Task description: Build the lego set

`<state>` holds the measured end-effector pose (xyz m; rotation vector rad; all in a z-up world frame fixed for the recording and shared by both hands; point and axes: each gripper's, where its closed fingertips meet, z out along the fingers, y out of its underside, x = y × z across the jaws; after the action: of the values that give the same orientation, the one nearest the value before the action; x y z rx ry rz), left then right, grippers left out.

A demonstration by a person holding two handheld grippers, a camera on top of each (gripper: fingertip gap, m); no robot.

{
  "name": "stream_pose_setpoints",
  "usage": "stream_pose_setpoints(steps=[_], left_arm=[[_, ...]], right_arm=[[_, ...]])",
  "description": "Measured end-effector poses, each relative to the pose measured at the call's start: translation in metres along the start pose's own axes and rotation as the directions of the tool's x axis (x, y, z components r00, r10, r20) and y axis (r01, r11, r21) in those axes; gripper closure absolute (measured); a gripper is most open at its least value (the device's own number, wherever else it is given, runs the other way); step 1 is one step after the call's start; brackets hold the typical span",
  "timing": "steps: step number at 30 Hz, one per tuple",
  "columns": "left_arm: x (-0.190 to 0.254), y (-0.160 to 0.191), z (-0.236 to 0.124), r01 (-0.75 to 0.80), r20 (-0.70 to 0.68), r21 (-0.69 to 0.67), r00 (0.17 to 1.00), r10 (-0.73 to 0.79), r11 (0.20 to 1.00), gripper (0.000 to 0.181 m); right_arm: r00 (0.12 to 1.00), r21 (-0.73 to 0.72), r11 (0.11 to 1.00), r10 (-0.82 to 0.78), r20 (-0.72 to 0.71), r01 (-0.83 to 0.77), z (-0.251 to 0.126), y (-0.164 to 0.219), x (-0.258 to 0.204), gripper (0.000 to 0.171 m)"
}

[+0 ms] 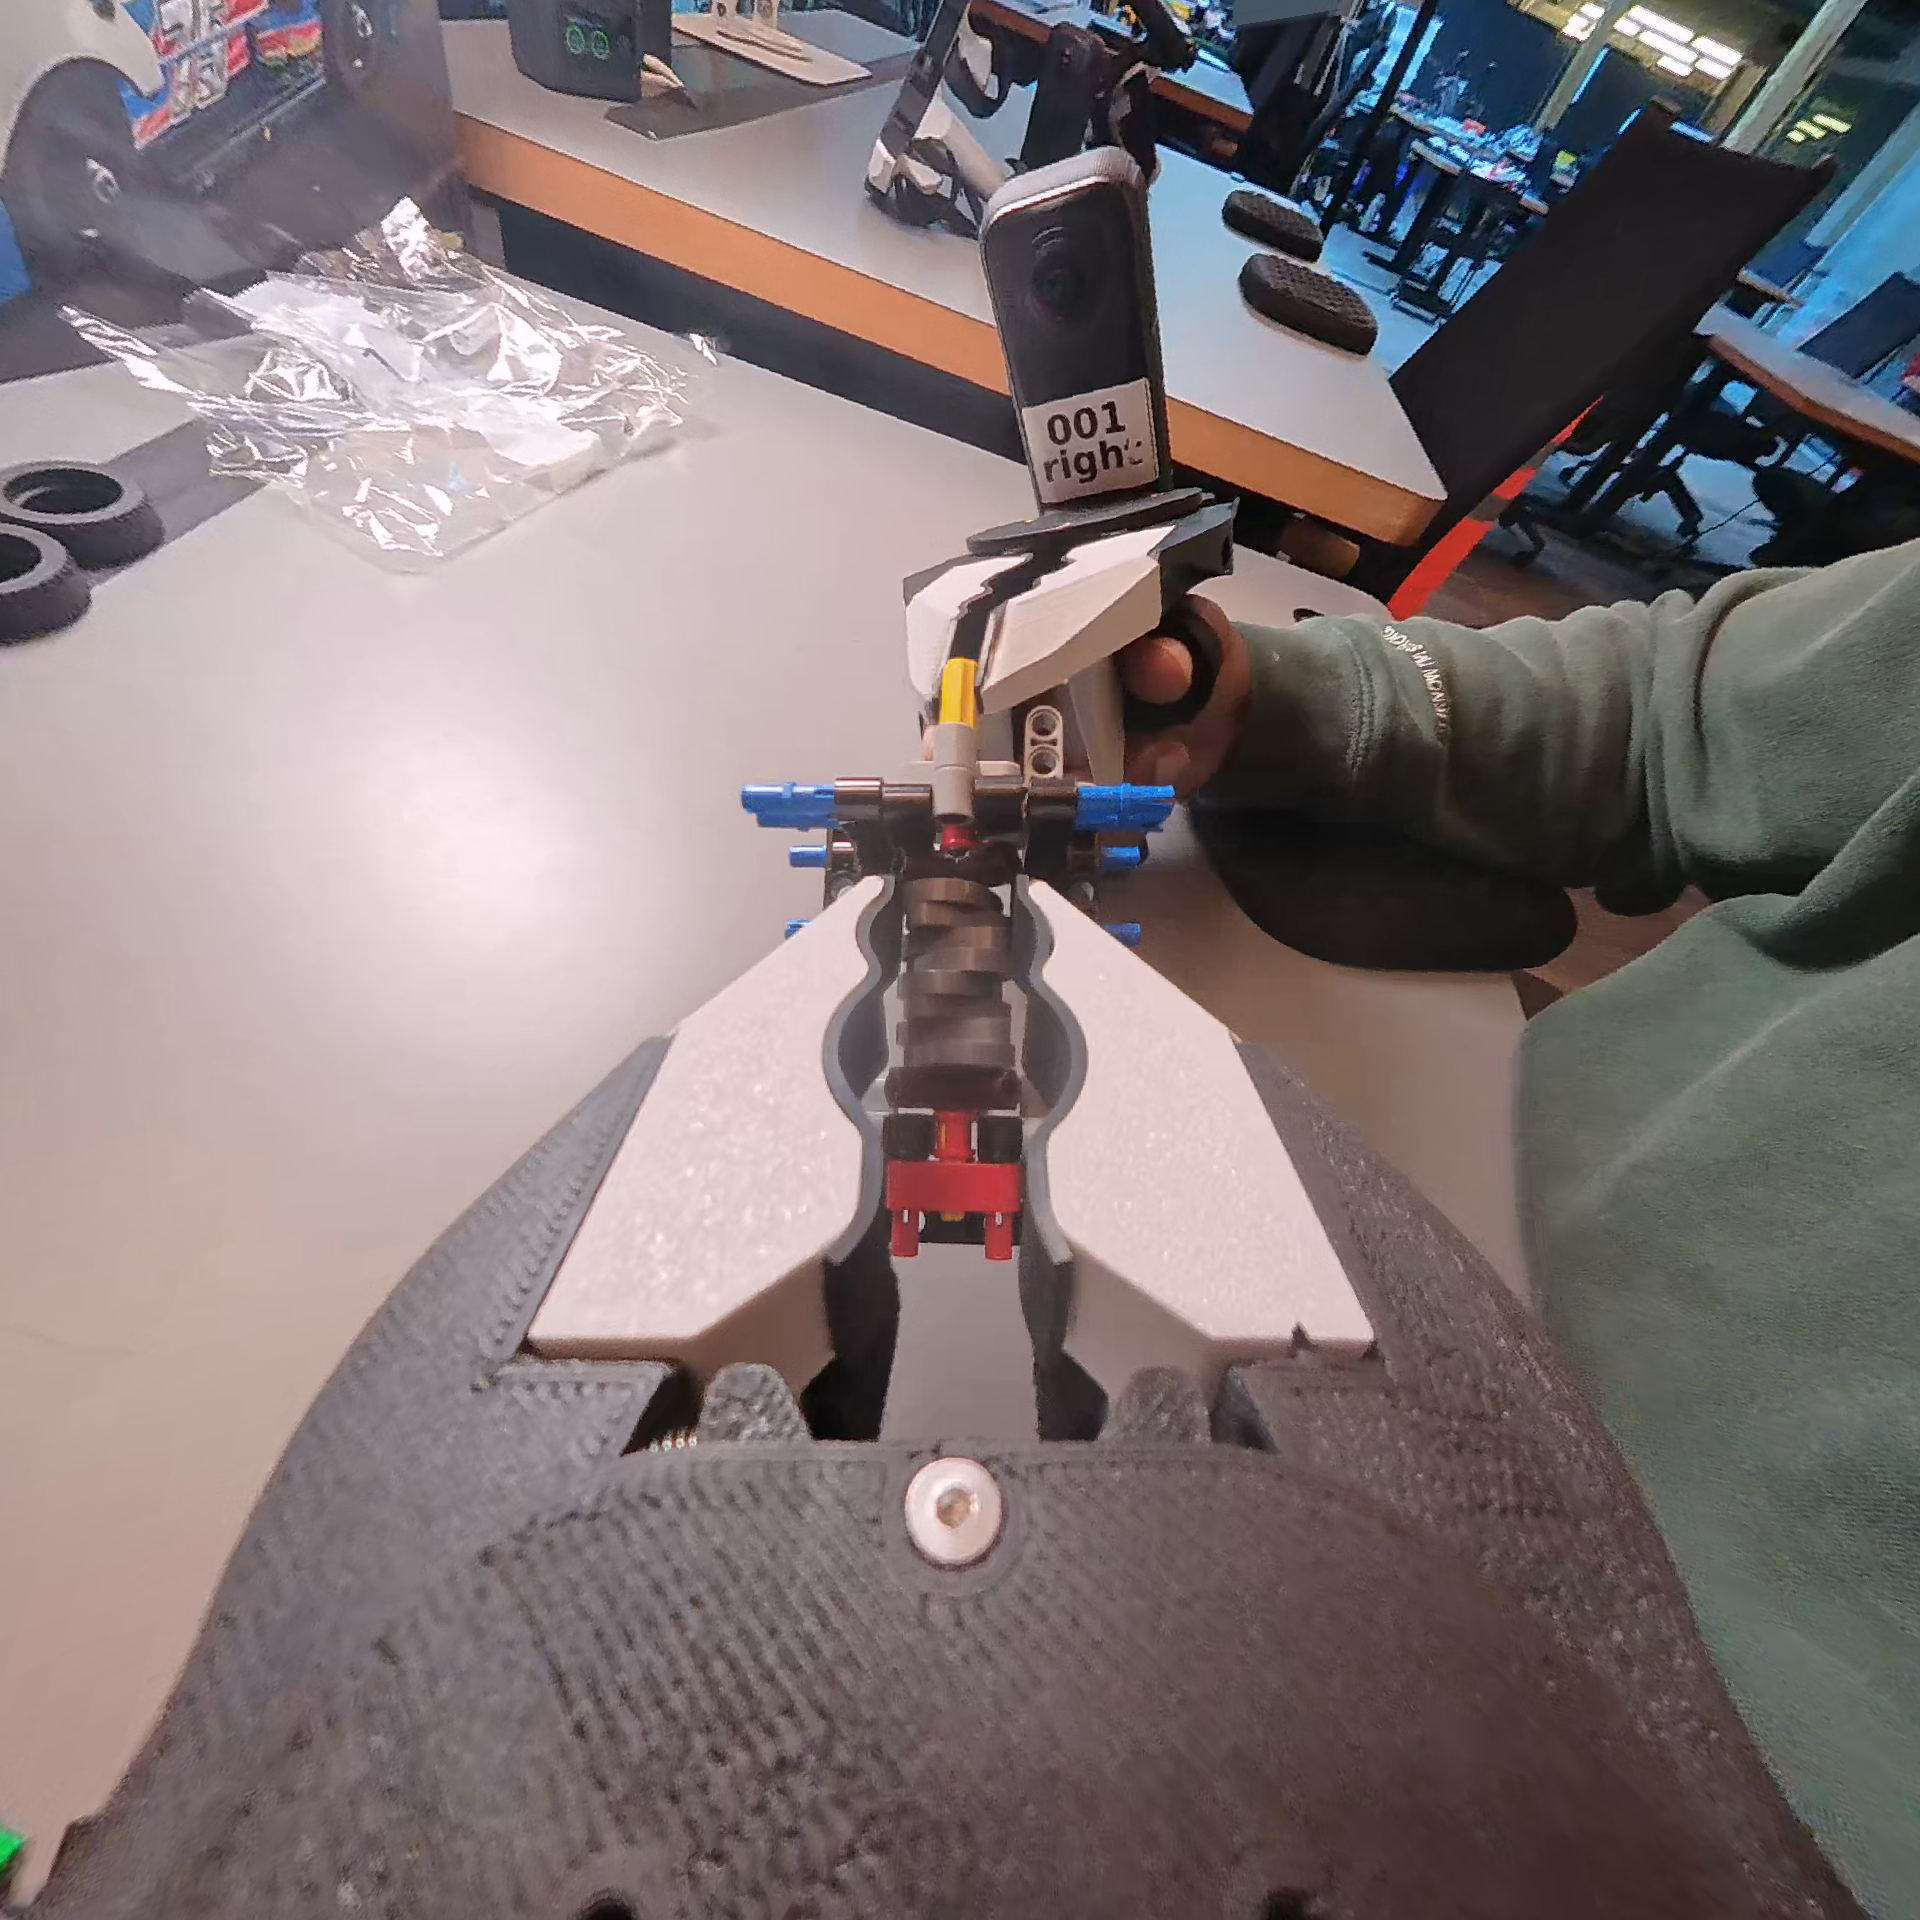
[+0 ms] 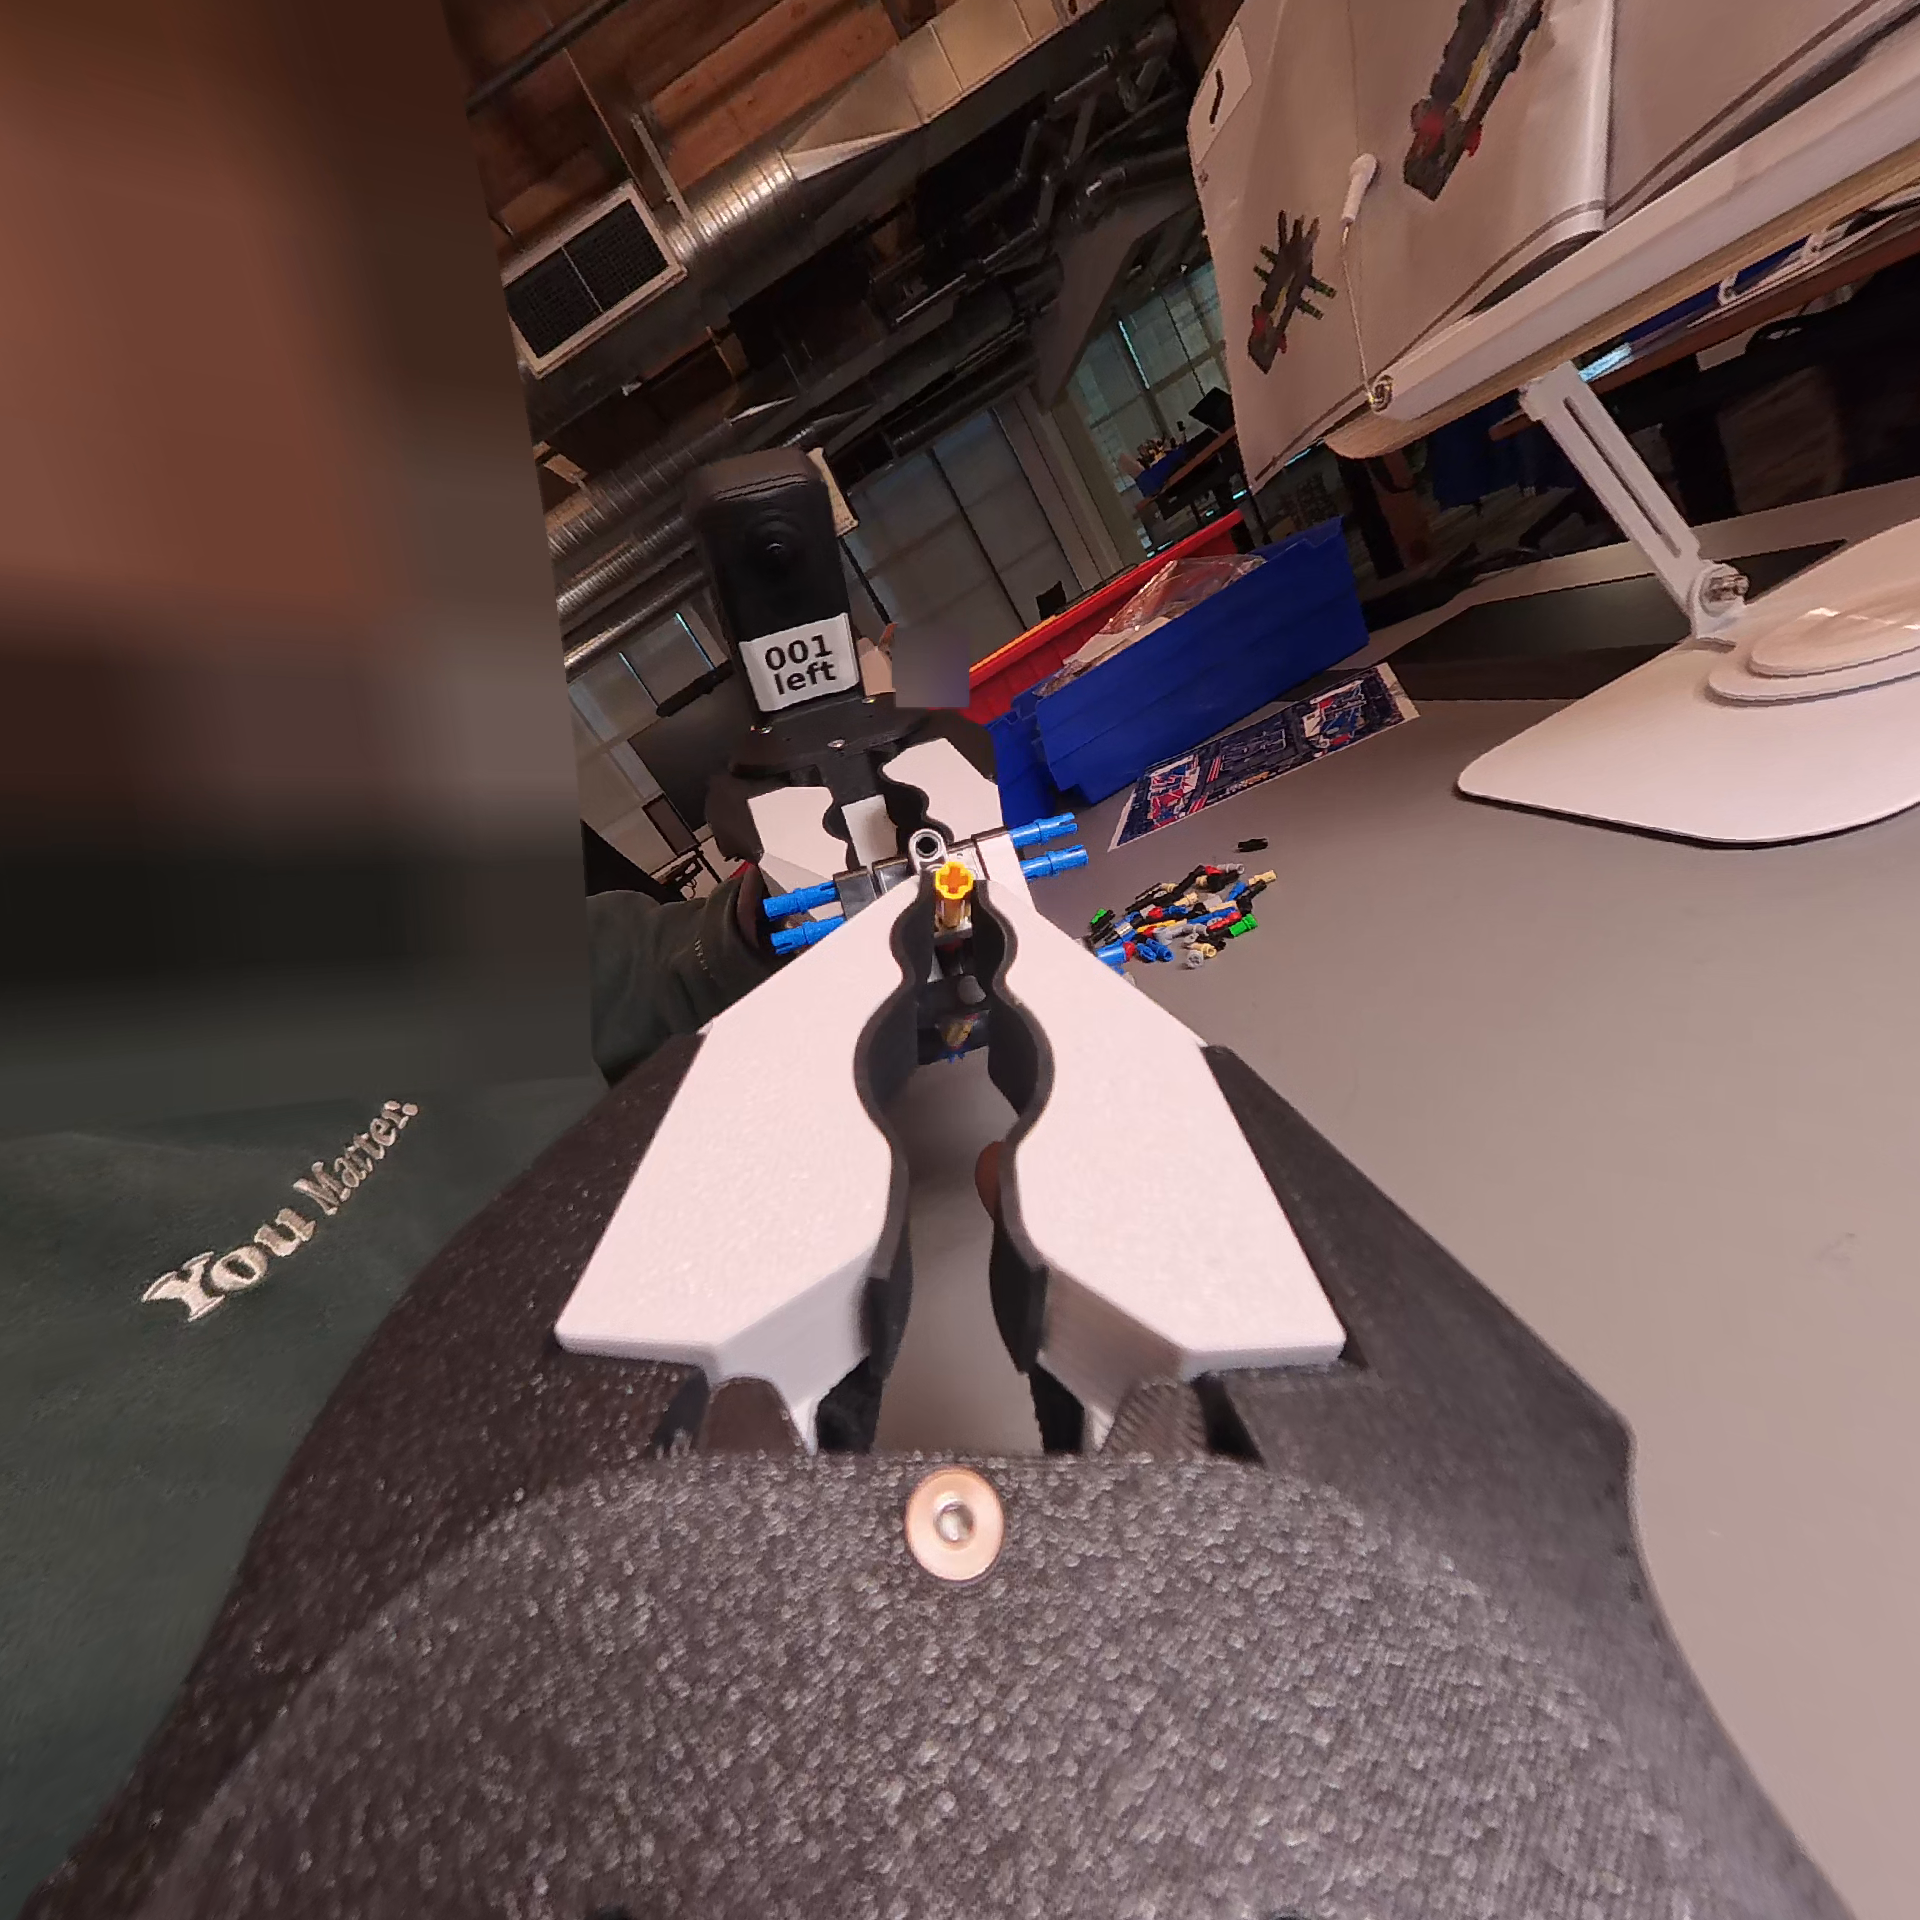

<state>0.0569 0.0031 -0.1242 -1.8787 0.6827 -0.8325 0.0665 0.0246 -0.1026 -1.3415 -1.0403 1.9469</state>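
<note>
**Lego assembly held in mid-air between two pairs of tongs**

The lego assembly (image 1: 951,935) is held above the grey tabletop (image 1: 364,831), gripped along its length by the left tongs (image 1: 951,904). A stack of dark grey discs is seen between the white fingers (image 1: 727,1091), with a red piece at the near end and blue pins (image 1: 790,805) projecting sideways from a black crossbar at the far end. The left tongs are clenched on this assembly.

A yellow axle (image 1: 956,691) rising from the far end of the assembly is pinched by the right tongs (image 1: 971,665), which are closed on it (its cross-shaped tip (image 2: 954,881) is seen head-on in the right wrist view, just at the tips of the right tongs (image 2: 954,894)). The right tool is carried by a hand (image 1: 1174,707) in a green sleeve (image 1: 1558,727).

On the tabletop beyond, a loose pile of small lego parts (image 2: 1174,920) in mixed colours is laid out, uncontained. Behind it a blue bin (image 2: 1205,634) is stood, with a clear plastic bag (image 2: 1184,587) inside; what the bag holds cannot be told. A printed sheet (image 2: 1268,748) lies flat beside the bin. Empty crumpled plastic bags (image 1: 416,364) are spread to the left, near two black tyres (image 1: 62,530). A white stand (image 2: 1683,727) carrying instruction pages (image 2: 1403,187) is set on the right.
</note>
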Motion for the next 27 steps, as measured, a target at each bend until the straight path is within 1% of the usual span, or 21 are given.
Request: stream_pose_setpoints(steps=[7,16,21,24,27], left_arm=[[-0.004,0.002,0.001,-0.053,0.052,-0.011,0.997,0.053,0.999,0.163],[-0.001,0.0,0.0,0.0,0.012,0.009,1.0,0.0,1.0,0.163],[0.005,-0.002,-0.001,0.078,-0.072,0.03,0.994,-0.076,0.996,0.163],[0.01,-0.003,-0.002,0.155,-0.156,0.037,0.977,-0.147,0.987,0.163],[0.014,-0.006,-0.003,0.195,-0.207,0.041,0.961,-0.183,0.98,0.163]], right_arm=[[0.999,-0.011,1.0,0.027,-0.026,-0.027,0.0,0.002,0.004,0.166],[0.999,0.0,0.999,0.051,-0.002,-0.051,0.0,0.002,0.002,0.166],[0.999,-0.006,0.999,0.033,0.034,-0.033,-0.001,0.002,-0.003,0.166],[0.997,-0.013,1.0,0.024,0.07,-0.023,-0.002,0.002,-0.009,0.166],[0.996,-0.038,0.999,0.006,0.094,-0.002,-0.003,0.005,-0.014,0.166]])
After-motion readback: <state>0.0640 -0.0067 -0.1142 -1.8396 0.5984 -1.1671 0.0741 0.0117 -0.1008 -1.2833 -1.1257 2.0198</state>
